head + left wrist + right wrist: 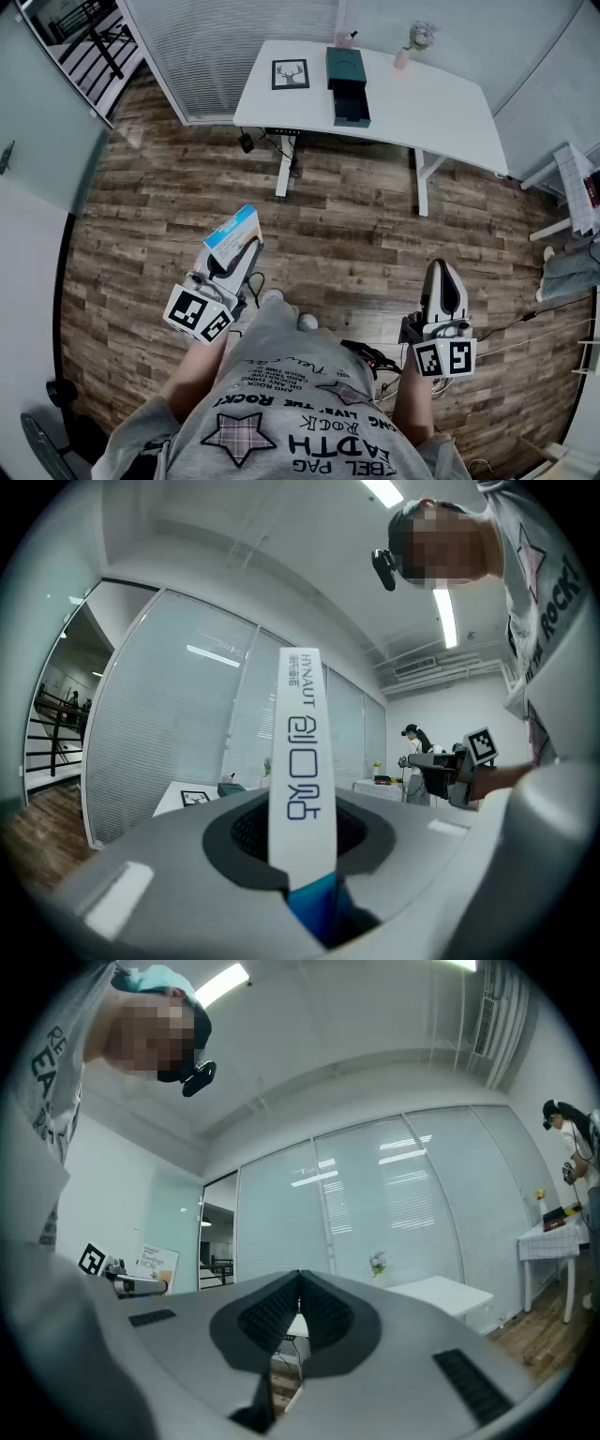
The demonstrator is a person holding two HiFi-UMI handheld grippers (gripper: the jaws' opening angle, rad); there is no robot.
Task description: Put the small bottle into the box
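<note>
Head view: person stands on wood floor (pixel 356 234), well back from a white desk (pixel 450 112). Left tool (pixel 242 253) is clamped on a white-and-blue carton (pixel 232 234), jaws part-way apart at the carton's width; the carton sticks out past the tips, its narrow edge facing the left gripper view. Right tool (pixel 442 272) points level beside the person's right side, jaws pressed together with nothing between them, as the right gripper view confirms.

Small bottle (pixel 348 38), pinkish and too small for detail, stands at the desk's far edge, just behind a dark green drawer box (pixel 345 66). The box's drawer (pixel 352 105) is pulled out, its front close to the desk's near edge. A framed deer picture (pixel 290 74) lies left of the box; a flower vase (pixel 412 42) stands right of the bottle.

Bare floor runs wide between the person and the desk's near edge. Cables (pixel 251 141) lie by the desk's left leg. A white rack (pixel 574 187) stands at the right, past the desk's corner.
</note>
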